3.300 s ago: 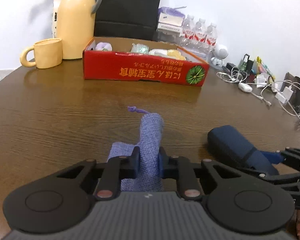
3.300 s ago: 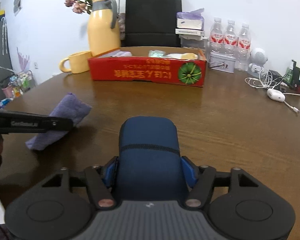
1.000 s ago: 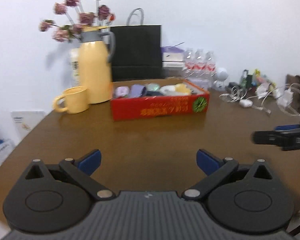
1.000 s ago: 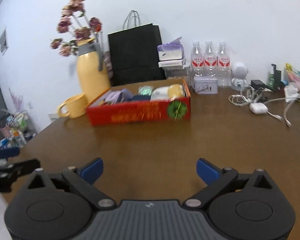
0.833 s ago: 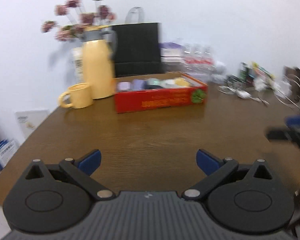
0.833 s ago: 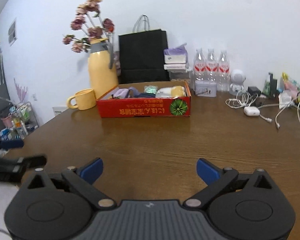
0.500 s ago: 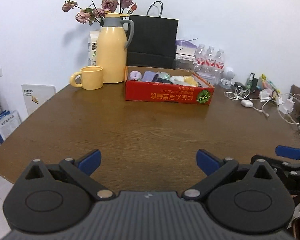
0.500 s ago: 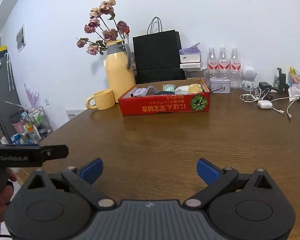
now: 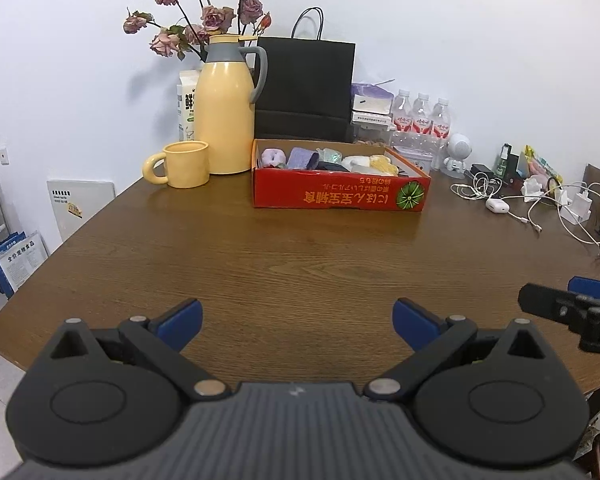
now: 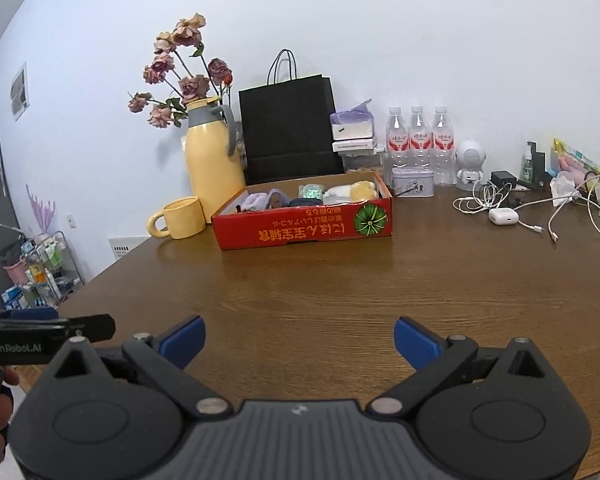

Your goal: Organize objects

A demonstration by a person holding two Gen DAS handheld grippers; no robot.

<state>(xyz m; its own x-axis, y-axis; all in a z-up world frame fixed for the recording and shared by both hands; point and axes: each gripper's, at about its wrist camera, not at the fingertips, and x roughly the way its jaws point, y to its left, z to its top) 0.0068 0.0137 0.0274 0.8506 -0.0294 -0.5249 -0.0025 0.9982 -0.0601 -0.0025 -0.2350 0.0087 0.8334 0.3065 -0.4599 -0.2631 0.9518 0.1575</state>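
Note:
A red cardboard box (image 9: pixel 340 196) (image 10: pixel 304 230) stands at the far side of the brown wooden table (image 9: pixel 284 264). Inside it lie a purple cloth pouch (image 9: pixel 302 157), a dark blue case (image 10: pixel 303 202) and several pale soft items. My left gripper (image 9: pixel 296 318) hangs wide open over the table's near edge, nothing between its blue pads. My right gripper (image 10: pixel 298 340) is open too and holds nothing. Each gripper shows at the other view's side edge.
A yellow jug (image 9: pixel 225 106) with dried flowers and a yellow mug (image 9: pixel 182 164) stand left of the box. Behind it are a black paper bag (image 9: pixel 305 92) and water bottles (image 10: pixel 420 140). White cables, chargers and an earbud case (image 10: pixel 502 215) lie at the right.
3.3 s ago each gripper was shut on a pouch or case on the table; both now stand open, drawn back to the near edge, and those items lie in the box.

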